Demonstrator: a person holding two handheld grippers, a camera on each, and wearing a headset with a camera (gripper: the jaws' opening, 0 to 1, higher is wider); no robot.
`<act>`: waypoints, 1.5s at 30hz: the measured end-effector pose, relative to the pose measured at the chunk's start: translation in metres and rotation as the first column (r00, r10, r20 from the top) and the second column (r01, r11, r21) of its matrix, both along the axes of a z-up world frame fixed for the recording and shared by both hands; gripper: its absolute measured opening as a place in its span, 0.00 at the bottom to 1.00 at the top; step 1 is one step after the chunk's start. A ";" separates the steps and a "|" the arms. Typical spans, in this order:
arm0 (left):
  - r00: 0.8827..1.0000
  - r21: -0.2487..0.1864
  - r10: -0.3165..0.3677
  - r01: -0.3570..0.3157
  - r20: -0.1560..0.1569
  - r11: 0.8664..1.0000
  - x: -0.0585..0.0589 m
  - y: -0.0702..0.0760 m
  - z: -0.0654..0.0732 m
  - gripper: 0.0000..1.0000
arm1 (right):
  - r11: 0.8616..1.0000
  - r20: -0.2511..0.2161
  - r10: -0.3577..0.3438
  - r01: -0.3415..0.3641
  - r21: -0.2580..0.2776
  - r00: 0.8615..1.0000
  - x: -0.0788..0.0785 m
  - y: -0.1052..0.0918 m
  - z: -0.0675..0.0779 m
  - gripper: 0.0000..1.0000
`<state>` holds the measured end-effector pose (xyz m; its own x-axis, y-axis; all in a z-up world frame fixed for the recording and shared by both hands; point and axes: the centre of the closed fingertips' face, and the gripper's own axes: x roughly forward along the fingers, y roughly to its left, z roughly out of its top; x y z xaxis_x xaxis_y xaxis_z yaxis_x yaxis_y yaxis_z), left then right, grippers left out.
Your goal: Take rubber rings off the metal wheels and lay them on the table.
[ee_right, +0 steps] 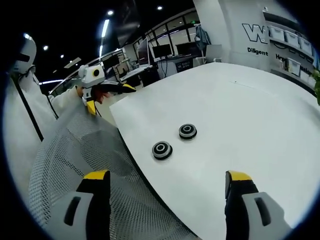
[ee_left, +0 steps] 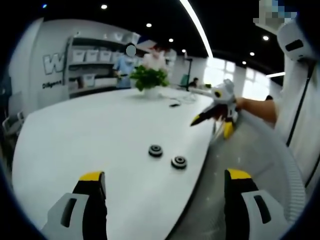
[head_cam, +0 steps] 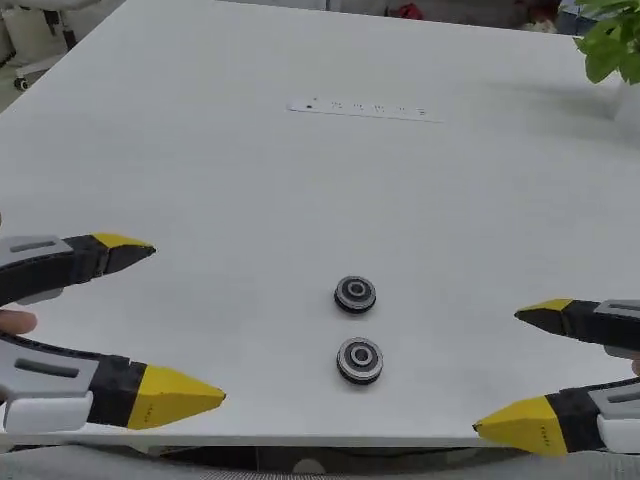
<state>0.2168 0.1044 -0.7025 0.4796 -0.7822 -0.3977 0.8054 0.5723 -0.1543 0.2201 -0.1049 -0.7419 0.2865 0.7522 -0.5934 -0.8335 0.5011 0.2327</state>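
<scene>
Two small metal wheels with black rubber rings lie flat on the white table, one farther [head_cam: 355,294] and one nearer [head_cam: 360,360] the front edge. The same pair shows in the left gripper view [ee_left: 155,150] [ee_left: 179,162] and in the right gripper view [ee_right: 187,131] [ee_right: 162,150]. My left gripper [head_cam: 185,325] hovers at the left of the wheels, open and holding nothing. My right gripper [head_cam: 498,370] hovers at the right, also open and holding nothing. Both have yellow-tipped black jaws spread wide. Each gripper also appears in the other's view: right gripper [ee_left: 212,117], left gripper [ee_right: 110,92].
A white power strip [head_cam: 365,108] lies on the table farther back. A green potted plant [head_cam: 610,40] stands at the far right corner. The table's front edge [head_cam: 320,440] runs just below the nearer wheel. A mesh chair back [ee_right: 75,165] sits beside the table.
</scene>
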 end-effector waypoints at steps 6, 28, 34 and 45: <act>0.999 -0.008 -0.038 0.038 0.019 0.999 0.006 -0.014 0.002 1.00 | 1.000 0.006 0.008 -0.008 0.024 1.000 0.005 0.003 -0.002 0.90; 0.991 0.048 -0.129 0.127 0.044 0.991 0.009 -0.041 0.017 0.99 | 0.995 0.081 0.033 -0.041 0.092 0.996 0.013 0.008 0.009 0.78; 0.981 0.104 -0.180 0.172 0.075 0.980 0.008 -0.054 0.027 0.99 | 0.993 0.095 0.059 -0.068 0.096 0.994 0.016 0.011 0.013 0.75; 0.959 0.144 -0.245 0.225 0.145 0.964 0.013 -0.075 0.055 0.97 | 0.987 0.108 0.104 -0.116 0.109 0.989 0.021 0.020 0.020 0.73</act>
